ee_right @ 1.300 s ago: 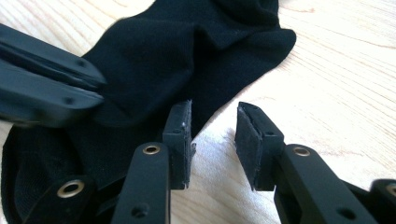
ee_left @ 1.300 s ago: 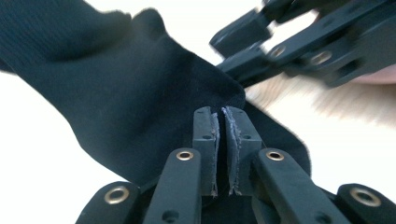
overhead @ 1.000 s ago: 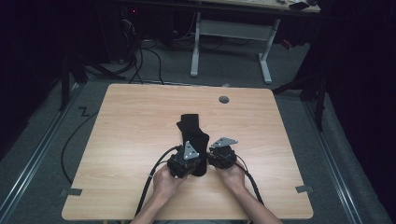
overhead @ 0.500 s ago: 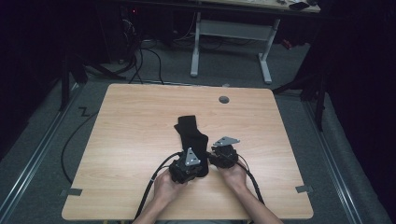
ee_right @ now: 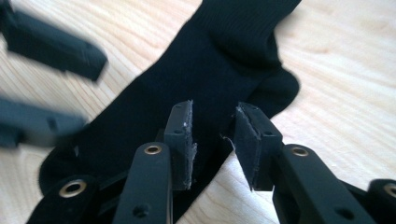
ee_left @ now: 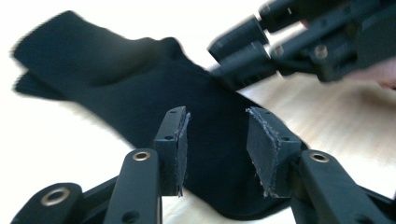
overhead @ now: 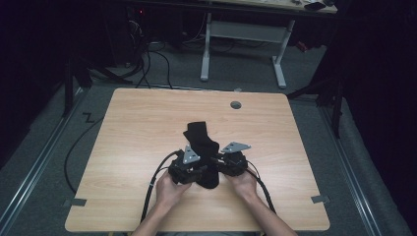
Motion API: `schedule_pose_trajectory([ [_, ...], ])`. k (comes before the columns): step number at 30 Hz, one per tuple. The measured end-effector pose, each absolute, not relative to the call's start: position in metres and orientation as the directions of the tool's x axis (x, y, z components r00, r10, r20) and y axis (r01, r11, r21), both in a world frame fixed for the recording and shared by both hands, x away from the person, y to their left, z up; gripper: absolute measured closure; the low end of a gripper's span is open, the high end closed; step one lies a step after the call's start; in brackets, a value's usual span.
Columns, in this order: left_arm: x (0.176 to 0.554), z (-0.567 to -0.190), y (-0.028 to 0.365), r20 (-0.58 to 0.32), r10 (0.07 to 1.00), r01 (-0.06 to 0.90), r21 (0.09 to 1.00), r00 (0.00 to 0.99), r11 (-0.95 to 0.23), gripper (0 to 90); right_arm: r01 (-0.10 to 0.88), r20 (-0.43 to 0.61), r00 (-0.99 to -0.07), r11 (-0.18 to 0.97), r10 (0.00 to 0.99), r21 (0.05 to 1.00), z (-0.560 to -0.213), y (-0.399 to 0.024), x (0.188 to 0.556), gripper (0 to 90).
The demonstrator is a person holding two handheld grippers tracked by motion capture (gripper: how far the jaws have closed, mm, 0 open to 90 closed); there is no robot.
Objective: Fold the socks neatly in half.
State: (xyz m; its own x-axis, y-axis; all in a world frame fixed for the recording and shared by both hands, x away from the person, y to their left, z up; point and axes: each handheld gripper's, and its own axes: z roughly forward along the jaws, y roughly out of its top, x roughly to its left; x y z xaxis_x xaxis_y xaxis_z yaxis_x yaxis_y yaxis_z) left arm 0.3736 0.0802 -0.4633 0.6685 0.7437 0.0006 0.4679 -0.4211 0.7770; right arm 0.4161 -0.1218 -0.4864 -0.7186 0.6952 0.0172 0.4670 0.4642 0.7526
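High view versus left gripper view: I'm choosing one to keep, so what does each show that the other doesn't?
High view alone: the whole table, the round hole near its far edge, the person's hands, the floor and desk frame beyond. Left gripper view alone: the left hand-held gripper close up, pads apart, jaws just opening over the cloth. Both: the black sock and the right hand-held gripper.
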Motion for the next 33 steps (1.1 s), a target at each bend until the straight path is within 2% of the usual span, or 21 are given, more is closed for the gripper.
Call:
schedule_pose_trajectory([
  [4, 0.384, -0.463, 0.09, -0.017, 0.78, 0.499, 0.777, 0.626, -0.383, 55.7, 0.46, -0.016, -0.736, 0.517, 0.677, 0.722, -0.497, -0.121, 0.41, 67.9],
  [15, 0.429, -0.458, 0.094, -0.013, 0.836, 0.556, 0.752, 0.548, -0.353, 55.3, 0.411, -0.039, -0.772, 0.544, 0.635, 0.732, -0.501, -0.134, 0.363, 65.5],
  [21, 0.461, -0.453, 0.085, 0.006, 0.855, 0.595, 0.716, 0.518, -0.365, 52.8, 0.445, 0.024, -0.734, 0.454, 0.679, 0.772, -0.491, -0.138, 0.379, 65.0],
  [29, 0.485, -0.463, 0.084, -0.012, 0.888, 0.646, 0.69, 0.46, -0.326, 51.4, 0.485, 0.016, -0.706, 0.467, 0.708, 0.74, -0.497, -0.124, 0.4, 67.0],
  [33, 0.49, -0.47, 0.084, -0.006, 0.891, 0.663, 0.671, 0.454, -0.333, 52.0, 0.492, 0.02, -0.709, 0.473, 0.705, 0.731, -0.499, -0.123, 0.403, 70.8],
])
